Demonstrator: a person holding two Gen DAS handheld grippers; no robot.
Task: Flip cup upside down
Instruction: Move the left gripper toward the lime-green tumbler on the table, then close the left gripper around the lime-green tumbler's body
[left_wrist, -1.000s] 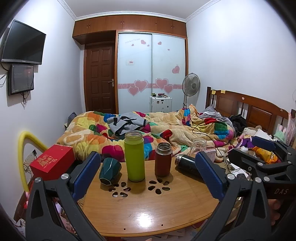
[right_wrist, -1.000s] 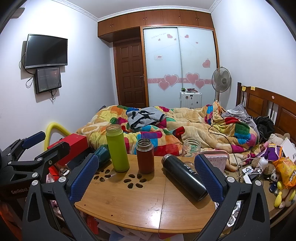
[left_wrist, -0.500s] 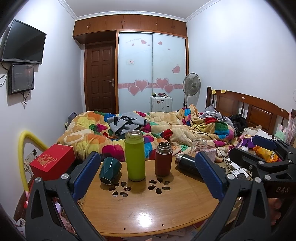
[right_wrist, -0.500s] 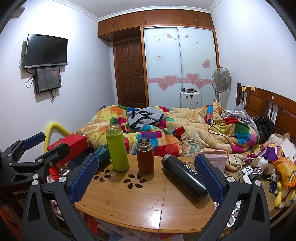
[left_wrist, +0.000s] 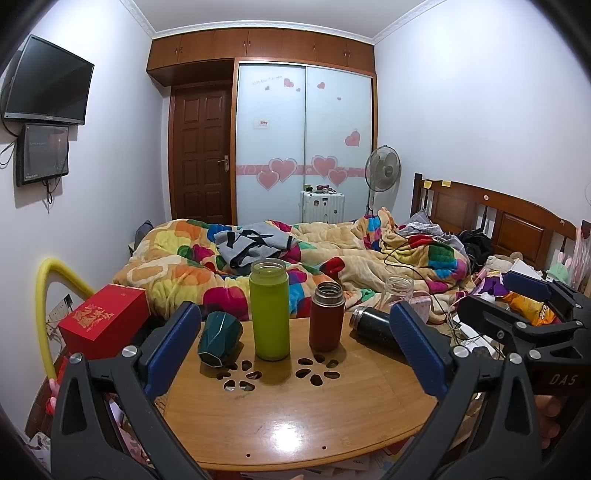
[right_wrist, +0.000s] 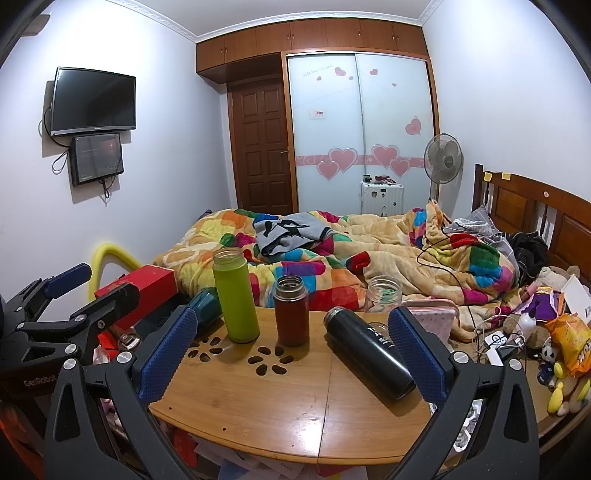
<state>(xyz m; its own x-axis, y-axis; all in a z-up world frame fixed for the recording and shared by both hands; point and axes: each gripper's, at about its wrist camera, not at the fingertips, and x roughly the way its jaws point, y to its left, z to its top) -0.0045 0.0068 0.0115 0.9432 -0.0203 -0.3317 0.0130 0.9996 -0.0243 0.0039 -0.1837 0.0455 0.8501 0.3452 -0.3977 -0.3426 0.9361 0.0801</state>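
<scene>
Left wrist view: round wooden table (left_wrist: 295, 417) across the foreground, bed with patchwork quilt (left_wrist: 332, 258) behind its far edge. Near the far edge, standing upright: green bottle (left_wrist: 269, 309), then red-brown flask (left_wrist: 327, 316) just to its right. Lying on its side toward the right edge: black flask (right_wrist: 369, 350). Tipped on its side at the far-left edge: dark green cup (left_wrist: 219, 339). Held above the near edge, spread wide and empty: left gripper (left_wrist: 295, 347) and right gripper (right_wrist: 291, 350), neither touching the cup.
</scene>
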